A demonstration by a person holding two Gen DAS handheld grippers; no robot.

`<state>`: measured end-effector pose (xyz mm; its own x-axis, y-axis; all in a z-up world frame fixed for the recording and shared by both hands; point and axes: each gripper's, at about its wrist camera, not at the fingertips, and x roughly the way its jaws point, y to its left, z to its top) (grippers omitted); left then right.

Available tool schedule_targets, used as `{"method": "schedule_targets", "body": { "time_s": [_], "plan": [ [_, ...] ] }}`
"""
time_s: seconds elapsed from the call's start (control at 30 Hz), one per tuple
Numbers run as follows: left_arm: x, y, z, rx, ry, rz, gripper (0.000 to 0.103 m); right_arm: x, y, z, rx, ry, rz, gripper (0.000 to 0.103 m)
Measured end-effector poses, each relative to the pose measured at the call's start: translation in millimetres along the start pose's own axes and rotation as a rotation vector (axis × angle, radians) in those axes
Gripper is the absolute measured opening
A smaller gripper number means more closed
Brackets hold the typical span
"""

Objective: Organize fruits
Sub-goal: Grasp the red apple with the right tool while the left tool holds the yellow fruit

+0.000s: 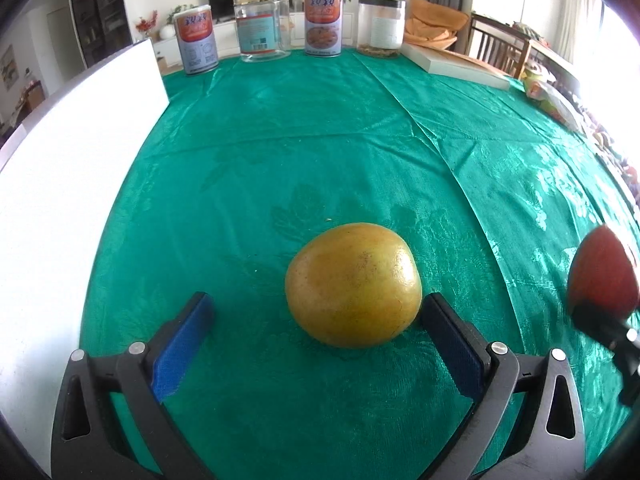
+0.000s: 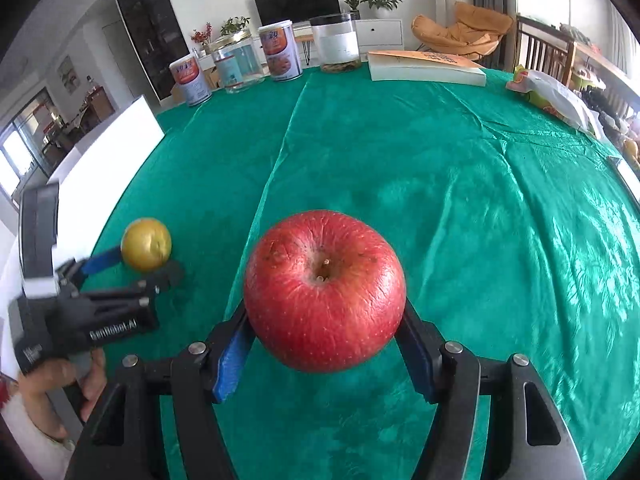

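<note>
A yellow-orange round fruit [image 1: 354, 286] rests on the green tablecloth [image 1: 320, 140]. It lies between the fingers of my left gripper [image 1: 318, 300], close to the right pad and well clear of the left pad, and this gripper is open. My right gripper [image 2: 324, 312] is shut on a red apple [image 2: 324, 290], stem up, held a little above the cloth. The apple [image 1: 604, 276] also shows at the right edge of the left wrist view. From the right wrist view, the left gripper [image 2: 136, 264] and the yellow fruit [image 2: 146, 250] sit to the left.
A white board [image 1: 80, 160] stands along the table's left side. Two printed cans [image 1: 324, 24] and two clear jars [image 1: 262, 26] line the far edge, with a book [image 2: 424, 66] and a plastic bag [image 2: 556, 98] at the back right. A person's hand [image 2: 60, 380] holds the left gripper.
</note>
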<state>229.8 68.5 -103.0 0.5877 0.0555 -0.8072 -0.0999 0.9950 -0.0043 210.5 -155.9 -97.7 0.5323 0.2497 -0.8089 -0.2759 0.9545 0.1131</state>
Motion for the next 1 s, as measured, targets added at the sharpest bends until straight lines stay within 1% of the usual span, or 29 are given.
{"method": "schedule_targets", "body": {
  "time_s": [0.03, 0.07, 0.1, 0.13, 0.17, 0.2, 0.23, 0.3, 0.37, 0.47, 1.0],
  "plan": [
    [0.0, -0.1, -0.1, 0.000, 0.000, 0.000, 0.103, 1.8, 2.2, -6.3, 0.001, -0.018, -0.015, 0.068],
    [0.0, -0.1, -0.1, 0.000, 0.000, 0.000, 0.103, 0.1, 4.6, -10.7, -0.008, -0.053, -0.034, 0.072],
    [-0.4, 0.3, -0.4, 0.000, 0.000, 0.000, 0.103, 0.4, 6.1, -12.7, -0.009, -0.062, -0.058, 0.077],
    [-0.3, 0.9, -0.7, 0.000, 0.000, 0.000, 0.103, 1.7, 6.2, -13.3, -0.002, -0.061, -0.079, 0.090],
    [-0.3, 1.0, -0.7, 0.000, 0.000, 0.000, 0.103, 3.7, 5.1, -12.5, 0.008, -0.054, -0.094, 0.099],
    [-0.4, 1.4, -0.5, 0.000, 0.000, 0.000, 0.103, 5.7, 2.3, -11.3, 0.020, -0.042, -0.104, 0.100],
    [-0.3, 0.9, -0.6, 0.000, 0.000, 0.000, 0.103, 8.4, -2.0, -11.5, 0.040, -0.029, -0.106, 0.100],
    [-0.5, 1.3, -0.4, -0.001, 0.000, 0.000, 0.103, 6.9, -9.0, -9.6, 0.079, -0.034, -0.097, 0.103],
    [-0.3, 0.9, -0.4, 0.000, 0.000, 0.000, 0.103, 6.6, -9.0, -8.4, 0.082, -0.032, -0.105, 0.103],
    [-0.4, 1.0, -0.3, 0.000, 0.000, 0.000, 0.103, 13.5, 2.5, -5.0, 0.026, 0.002, -0.182, 0.103],
    [-0.2, 0.9, -0.1, 0.000, 0.000, 0.000, 0.103, 13.1, -1.1, -4.2, 0.038, -0.001, -0.178, 0.103]
  ]
}}
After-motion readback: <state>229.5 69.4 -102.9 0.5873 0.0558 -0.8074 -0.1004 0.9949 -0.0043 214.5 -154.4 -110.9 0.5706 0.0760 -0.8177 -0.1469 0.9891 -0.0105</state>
